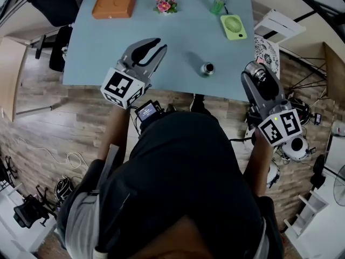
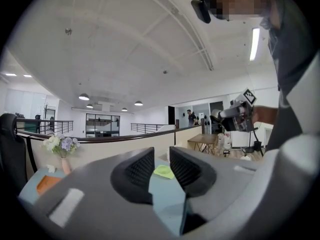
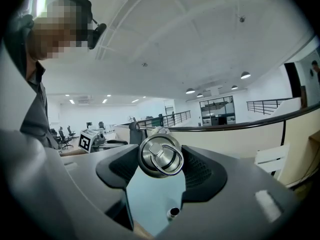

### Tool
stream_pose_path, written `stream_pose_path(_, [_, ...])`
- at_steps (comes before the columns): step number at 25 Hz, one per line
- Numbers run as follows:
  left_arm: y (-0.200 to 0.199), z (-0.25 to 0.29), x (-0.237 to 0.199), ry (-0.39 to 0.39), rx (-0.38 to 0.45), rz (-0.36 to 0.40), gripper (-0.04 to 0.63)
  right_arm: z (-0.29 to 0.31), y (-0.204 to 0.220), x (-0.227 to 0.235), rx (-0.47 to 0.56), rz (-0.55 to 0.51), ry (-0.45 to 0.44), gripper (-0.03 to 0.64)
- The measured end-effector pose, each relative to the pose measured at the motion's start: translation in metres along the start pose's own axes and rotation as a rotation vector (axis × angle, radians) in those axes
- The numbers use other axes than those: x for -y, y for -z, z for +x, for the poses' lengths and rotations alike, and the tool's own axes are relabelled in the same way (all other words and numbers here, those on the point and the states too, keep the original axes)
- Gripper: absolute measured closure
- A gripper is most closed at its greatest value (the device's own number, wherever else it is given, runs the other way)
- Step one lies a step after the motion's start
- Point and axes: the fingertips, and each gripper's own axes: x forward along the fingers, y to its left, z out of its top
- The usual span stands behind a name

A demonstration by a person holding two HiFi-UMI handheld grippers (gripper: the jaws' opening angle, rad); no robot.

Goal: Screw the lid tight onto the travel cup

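Note:
The travel cup point(image 1: 207, 68), a small steel cylinder with an open top, stands upright on the light-blue table point(image 1: 178, 42) near its front edge. It also shows low in the right gripper view point(image 3: 173, 213). My right gripper point(image 1: 257, 72) hangs just off the table's right front corner, shut on the round steel lid point(image 3: 161, 156), whose ring handle faces the camera. My left gripper point(image 1: 160, 45) is over the table, left of the cup. Its jaws are shut with nothing between them point(image 2: 161, 159).
Along the table's far side lie an orange box point(image 1: 113, 6), a small pot of flowers point(image 1: 166, 4), a green can point(image 1: 218, 5) and a green hand fan point(image 1: 233, 27). A white rack point(image 1: 278, 25) stands beyond the right edge. Cables and gear lie on the wood floor.

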Motion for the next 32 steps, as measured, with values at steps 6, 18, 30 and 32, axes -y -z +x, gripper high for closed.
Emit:
stream_pose_path(6, [0.021,0.016,0.002,0.027,-0.035,-0.010,0.471,0.036,0.012,0.013,-0.064,0.005,-0.071,0.357])
stream_pose_path(18, [0.087,0.073,0.040,0.186,-0.117,-0.024,0.397,0.087,0.074,0.033,-0.215,0.029,-0.170,0.357])
stream_pose_path(30, [0.171,0.122,0.111,0.410,-0.267,0.047,0.206,0.109,0.153,0.047,-0.406,0.013,-0.220,0.357])
stream_pose_path(32, [0.185,0.128,0.119,0.428,-0.298,0.051,0.194,0.112,0.162,0.048,-0.428,0.006,-0.230,0.357])
